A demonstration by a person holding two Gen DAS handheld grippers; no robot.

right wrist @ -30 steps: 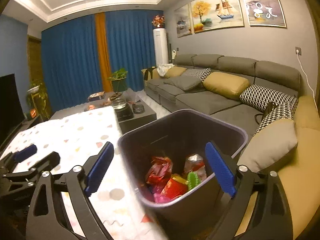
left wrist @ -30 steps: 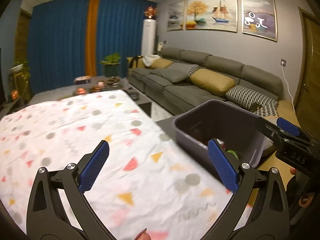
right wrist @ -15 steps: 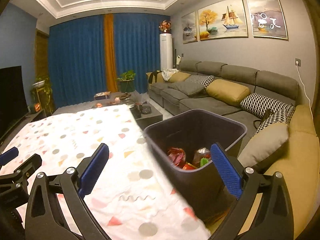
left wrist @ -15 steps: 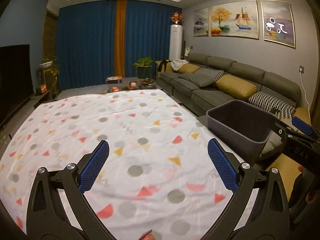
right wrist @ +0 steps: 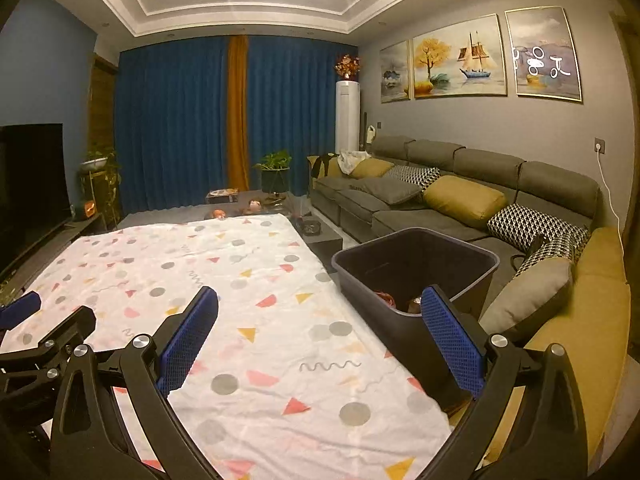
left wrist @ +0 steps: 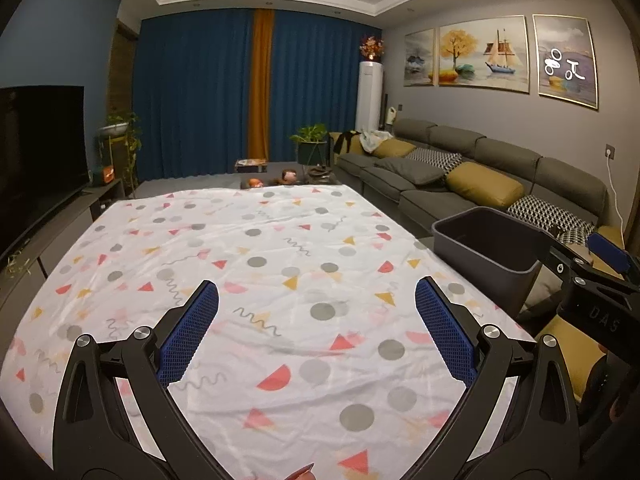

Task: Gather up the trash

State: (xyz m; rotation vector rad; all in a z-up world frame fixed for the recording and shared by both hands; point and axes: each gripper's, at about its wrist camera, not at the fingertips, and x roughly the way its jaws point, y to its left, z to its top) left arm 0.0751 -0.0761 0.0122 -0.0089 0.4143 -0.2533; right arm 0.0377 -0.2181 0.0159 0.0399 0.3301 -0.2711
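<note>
Only readable writing I caught was "DAS" on the black body of my right claw [left wrist: 600, 276], poking in at the right edge of the left wrist view. The white marks on the rightmost painting [left wrist: 566, 60] were not legible to me.

My left claw [left wrist: 316, 334] sat low center of its frame, jaws spread wide, nothing between the blue pads, held above the tabletop [left wrist: 260, 264] with its white sheet of dots and triangles. A fingertip [left wrist: 300, 472] showed at the very bottom edge.

My right claw [right wrist: 320, 344] was also spread wide and empty, low center of the right wrist frame. Its right finger [right wrist: 452, 340] overlapped the near wall of the dark bin [right wrist: 404, 332]; I could not tell if it touched. The left claw's tip showed at the far left of that frame.

The bin stood just beside the tabletop's right edge, between it and the grey sofa [right wrist: 420, 200], right of center in the frame. Trash [right wrist: 386, 298], reddish wrappers, lay at the bottom inside it, mostly hidden by the rim. I saw no loose trash on the sheet.
</note>
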